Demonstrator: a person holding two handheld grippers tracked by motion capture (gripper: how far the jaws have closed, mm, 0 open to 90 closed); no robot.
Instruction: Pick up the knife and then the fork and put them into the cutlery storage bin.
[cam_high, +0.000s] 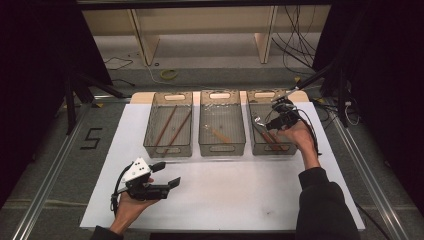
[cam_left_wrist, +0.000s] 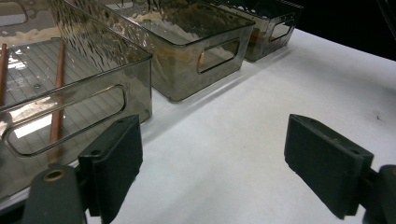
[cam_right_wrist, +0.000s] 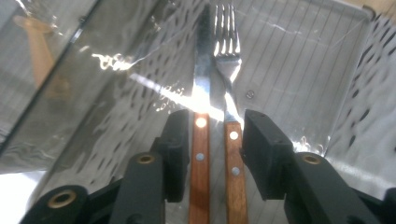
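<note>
White table (cam_high: 225, 190) (three bins (cam_high: 222, 130))

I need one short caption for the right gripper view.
Right gripper open around a wooden-handled knife and fork inside the right bin.

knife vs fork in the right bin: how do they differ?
The knife ends in a flat steel blade; the fork ends in tines. In the right gripper view the knife lies left of the fork, nearer the bin wall next to the middle bin. The knife's handle looks slightly redder than the fork's. Both have riveted wooden handles, lie parallel and side by side, and sit between the right gripper's jaws.
</note>
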